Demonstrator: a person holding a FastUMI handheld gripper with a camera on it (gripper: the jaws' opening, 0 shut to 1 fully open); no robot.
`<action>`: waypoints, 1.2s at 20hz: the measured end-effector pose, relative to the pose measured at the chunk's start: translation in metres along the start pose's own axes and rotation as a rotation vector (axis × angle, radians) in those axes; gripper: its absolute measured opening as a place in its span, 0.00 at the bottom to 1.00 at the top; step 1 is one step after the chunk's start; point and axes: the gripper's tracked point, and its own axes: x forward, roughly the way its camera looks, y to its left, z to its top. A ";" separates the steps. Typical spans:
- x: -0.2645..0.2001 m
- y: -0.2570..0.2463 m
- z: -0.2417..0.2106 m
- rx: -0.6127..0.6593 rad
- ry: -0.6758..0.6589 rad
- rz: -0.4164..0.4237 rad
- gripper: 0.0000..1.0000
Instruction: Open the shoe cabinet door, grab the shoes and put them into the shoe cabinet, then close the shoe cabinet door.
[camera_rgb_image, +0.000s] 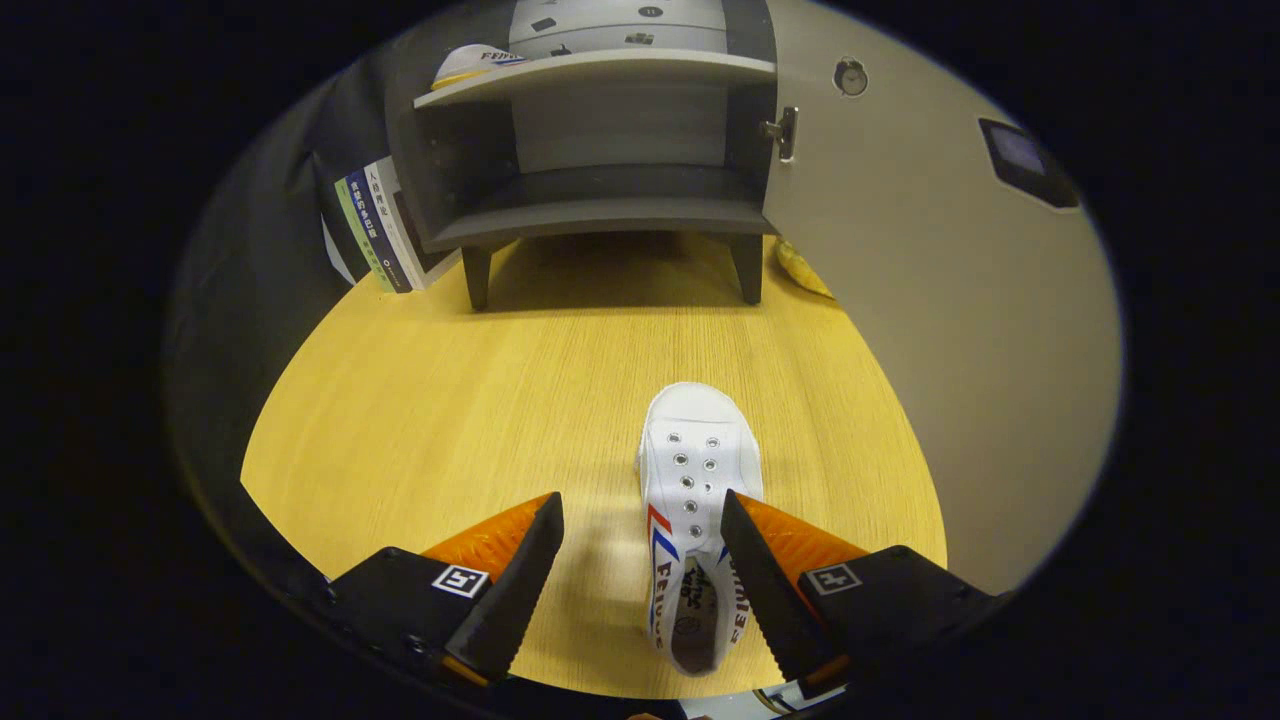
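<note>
A white canvas shoe (695, 470) with red and blue side stripes lies on the yellow wooden table (420, 400), toe pointing at the cabinet. My gripper (640, 515) is open above the table, and the shoe's heel half lies between the fingers, close against the right finger (755, 560). Beyond the shoe stands the dark grey shoe cabinet (600, 160) on short legs, its door (900, 250) swung wide open to the right. The lower shelf holds nothing. A second white shoe (475, 65) rests on the upper shelf at its left end.
Several books (372, 230) lean against the cabinet's left side. A yellow object (800, 270) lies on the table behind the open door's lower edge. The table's curved front edge runs just under the fingers.
</note>
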 end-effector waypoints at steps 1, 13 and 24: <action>0.006 -0.001 -0.004 -0.006 0.015 -0.001 0.99; 0.039 -0.017 -0.026 -0.163 0.126 -0.096 0.58; 0.042 -0.015 -0.024 -0.313 0.152 -0.139 0.11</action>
